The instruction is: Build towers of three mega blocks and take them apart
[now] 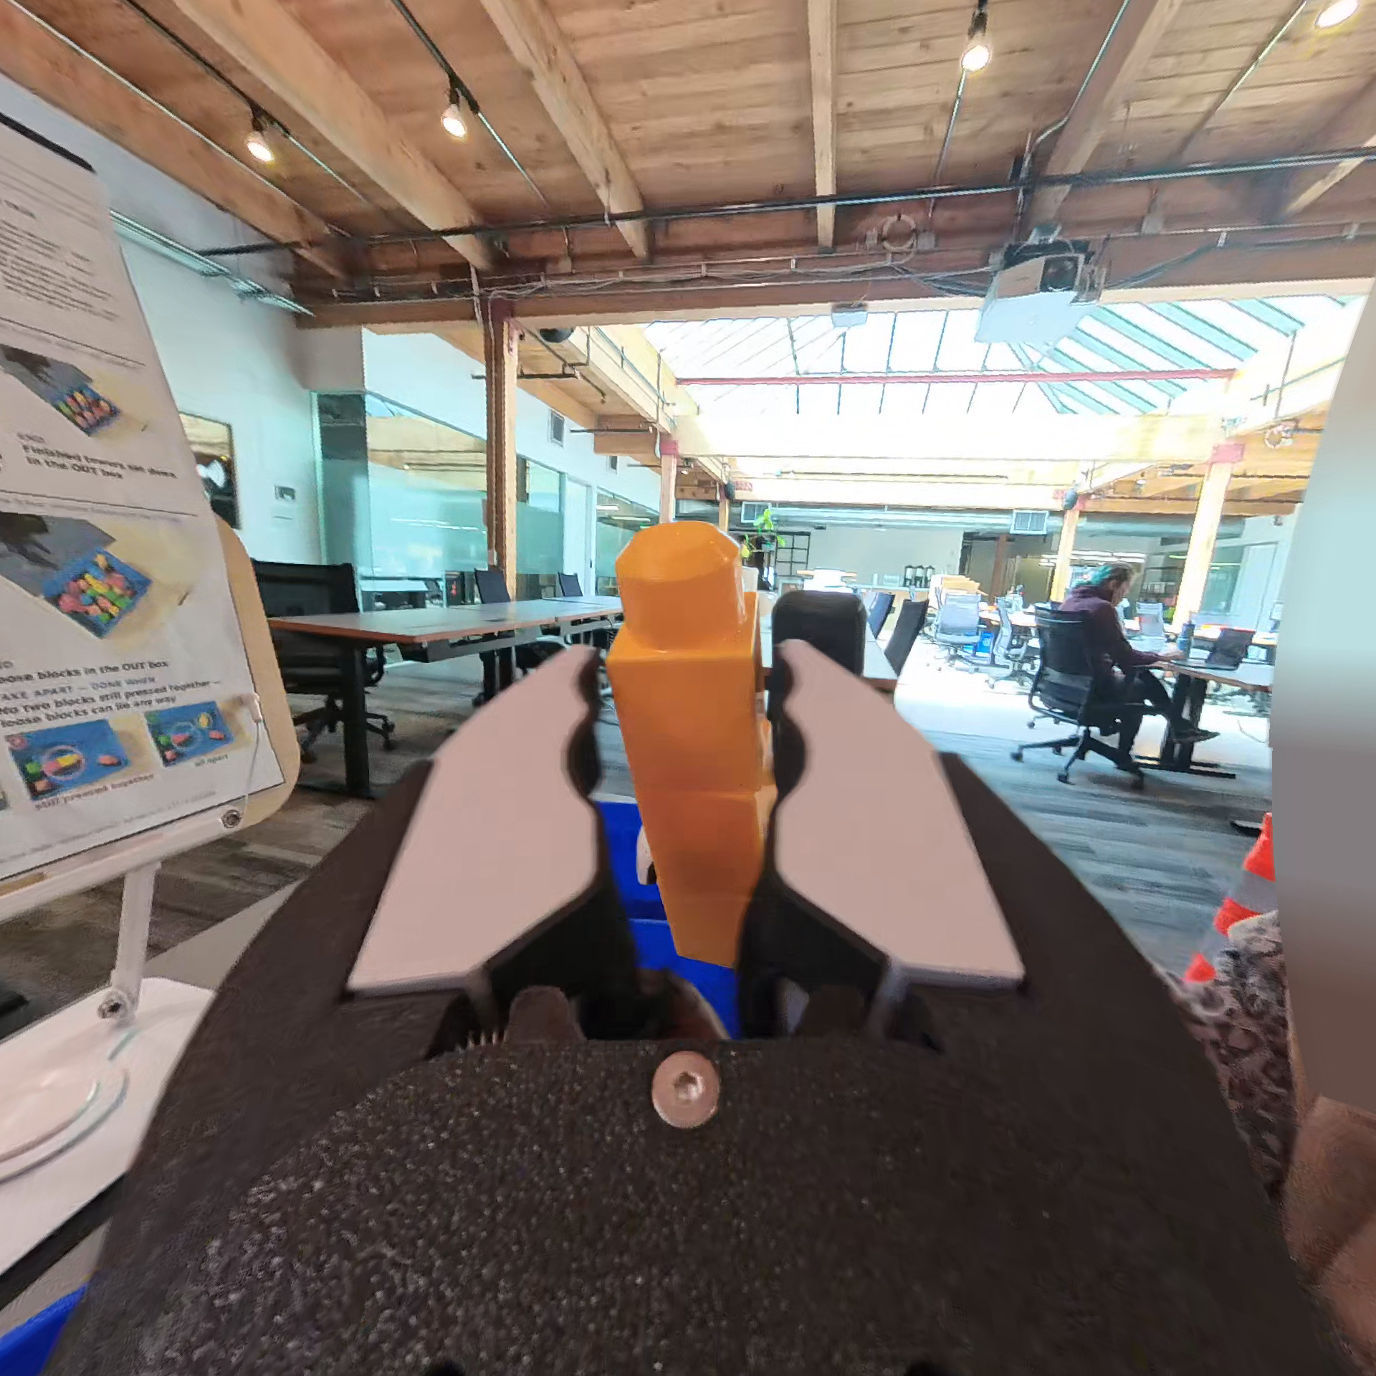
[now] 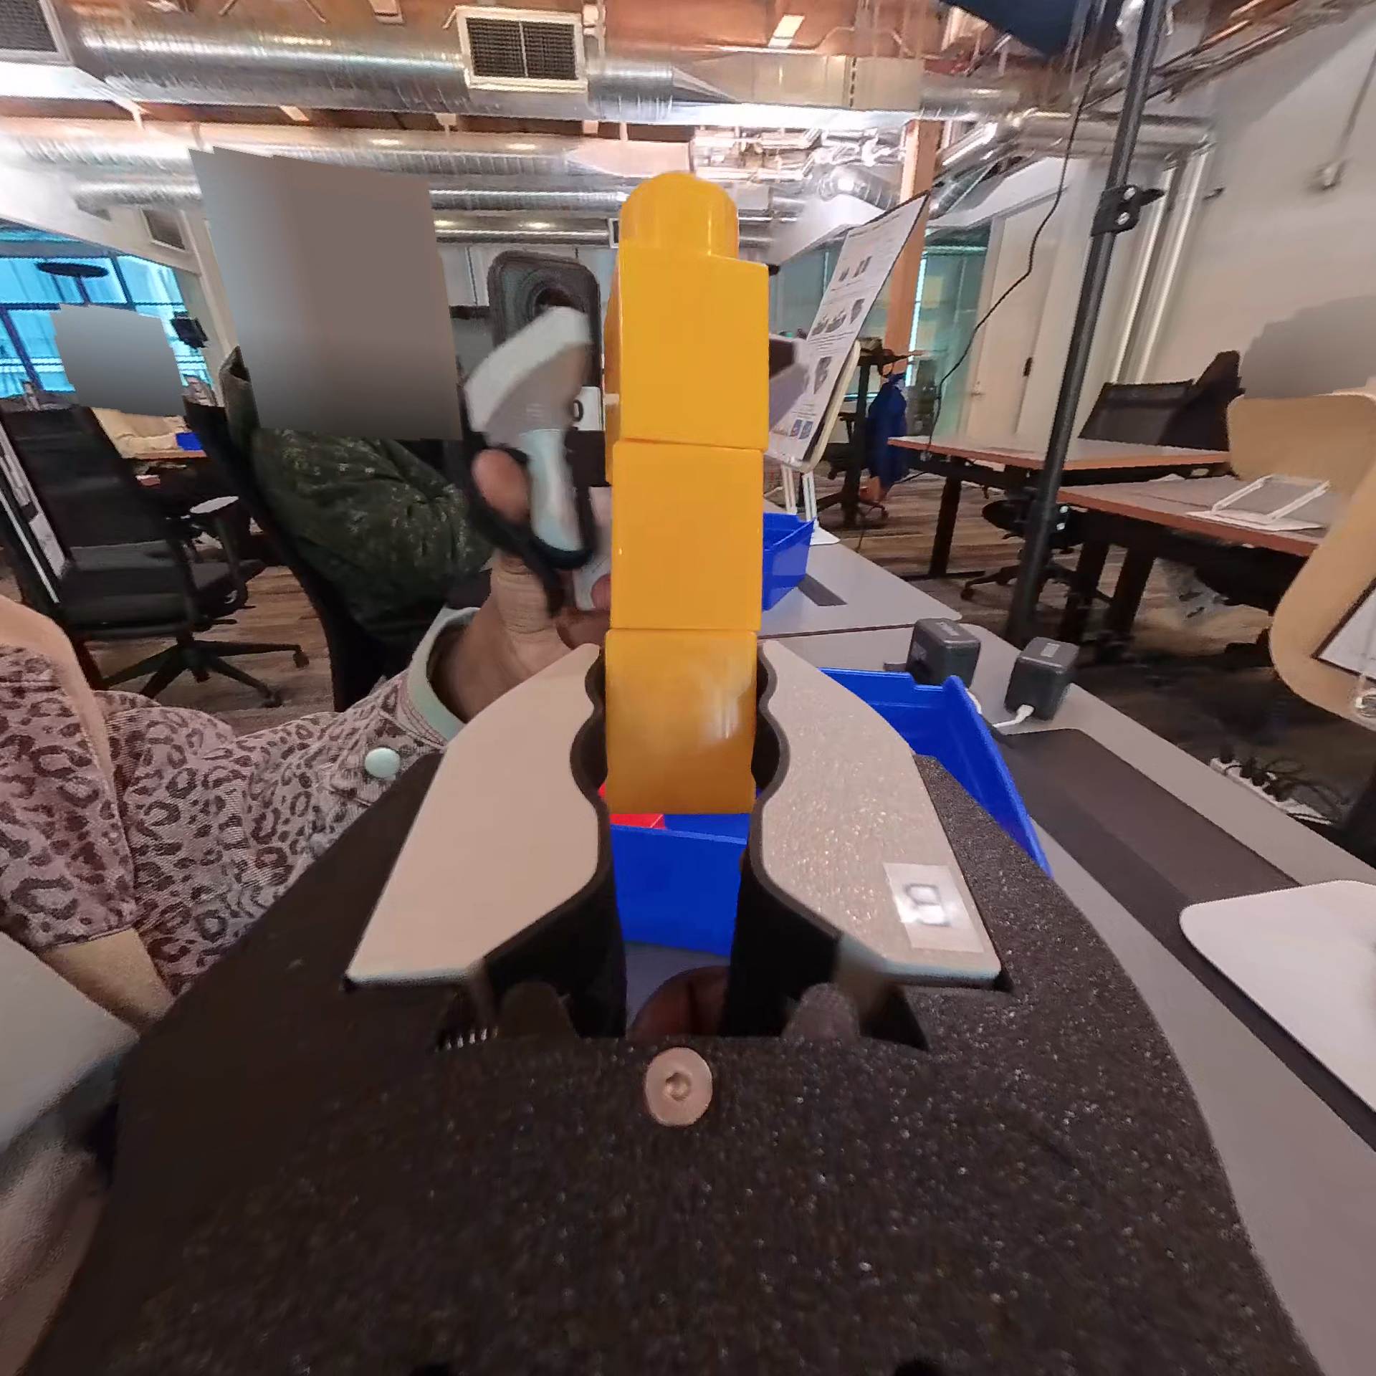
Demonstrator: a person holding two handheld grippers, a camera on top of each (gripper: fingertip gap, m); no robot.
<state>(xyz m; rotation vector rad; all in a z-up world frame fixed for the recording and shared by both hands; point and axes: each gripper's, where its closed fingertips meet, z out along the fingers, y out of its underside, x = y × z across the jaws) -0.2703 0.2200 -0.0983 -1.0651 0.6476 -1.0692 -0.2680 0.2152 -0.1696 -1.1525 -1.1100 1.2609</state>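
My right gripper (image 2: 679, 715) is squeezed narrow on the bottom block of the tower (image 2: 685, 476). The tower is three yellow blocks stuck together. It stands straight up out of my fingers, long way pointing up and away from me. Just under it, between my fingers, I see the blue bin (image 2: 960, 737) with a bit of something red inside.

My left gripper (image 1: 685, 733) comes at the same tower from the other side. In its own view the tower (image 1: 689, 715) leans a little to the left between the fingers. The right finger touches it. The left finger shows a thin gap, so I cannot tell if that gripper is really holding on.

In the right view, the left gripper sits farther off, up near the top block. So I think my right holds the bottom, and my left is the one to pull the top block off.

Far behind are desks and chairs.
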